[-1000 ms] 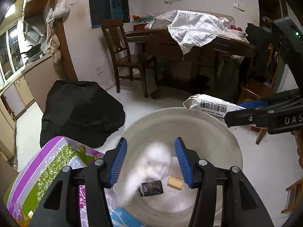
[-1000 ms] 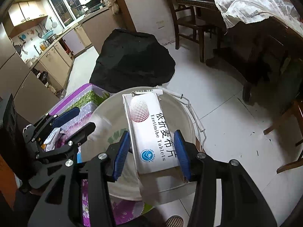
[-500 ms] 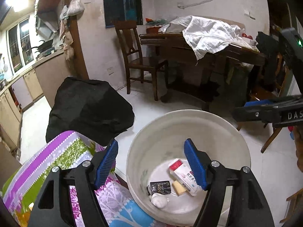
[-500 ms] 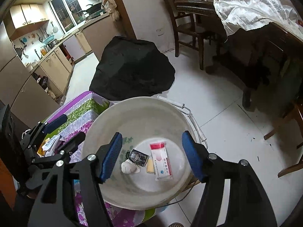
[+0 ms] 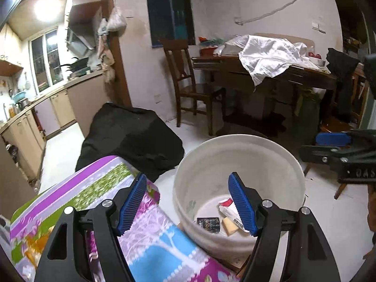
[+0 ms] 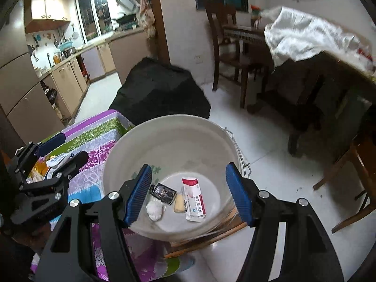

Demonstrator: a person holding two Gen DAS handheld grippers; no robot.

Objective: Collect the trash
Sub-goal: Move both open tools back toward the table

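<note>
Both tongs, left (image 5: 188,206) and right (image 6: 188,192), have just opened, empty, above the bucket (image 6: 122,155); next, swing left to the worktop (image 6: 94,141) scraps.

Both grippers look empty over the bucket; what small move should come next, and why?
Probably swing the left gripper back over the patterned cloth, where small scraps lie. The tablet box and tissue wad already sit in the bucket, and the right gripper is open.
</note>
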